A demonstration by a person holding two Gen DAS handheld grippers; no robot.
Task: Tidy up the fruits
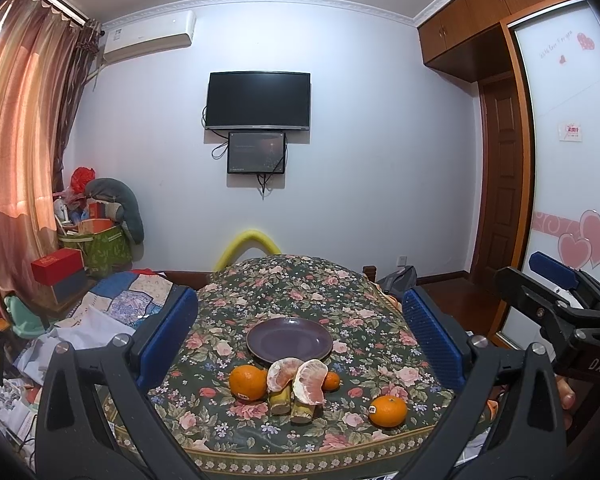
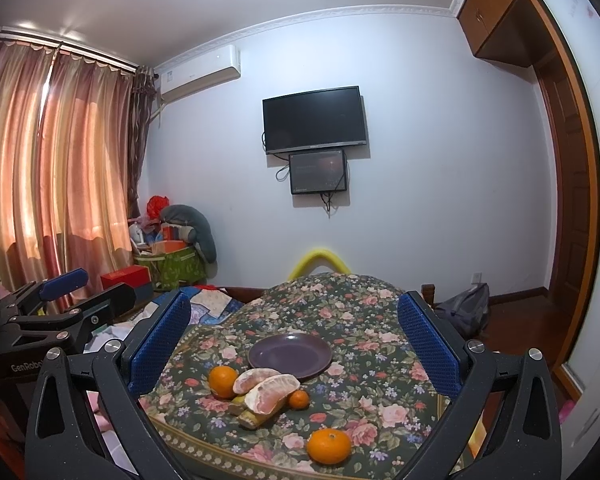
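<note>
A purple plate point(image 1: 289, 339) point(image 2: 290, 355) sits empty on the floral tablecloth point(image 1: 300, 292). In front of it lie two peeled pomelo wedges point(image 1: 298, 378) point(image 2: 266, 390) on top of two banana pieces point(image 1: 290, 404) point(image 2: 248, 414). An orange point(image 1: 247, 382) point(image 2: 222, 381) lies to their left, a small orange point(image 1: 332, 381) point(image 2: 299, 399) to their right, and a third orange point(image 1: 388, 411) point(image 2: 329, 445) at the near right. My left gripper point(image 1: 300, 340) is open, back from the fruit. My right gripper point(image 2: 294, 348) is open and empty too; it also shows at the right of the left wrist view point(image 1: 556, 292).
The table is small and round, with edges close on all sides. A cluttered bed point(image 1: 100, 312) and boxes point(image 1: 60, 272) stand at the left. A dark bag point(image 2: 466, 308) lies on the floor at the right. A TV point(image 1: 259, 101) hangs on the far wall.
</note>
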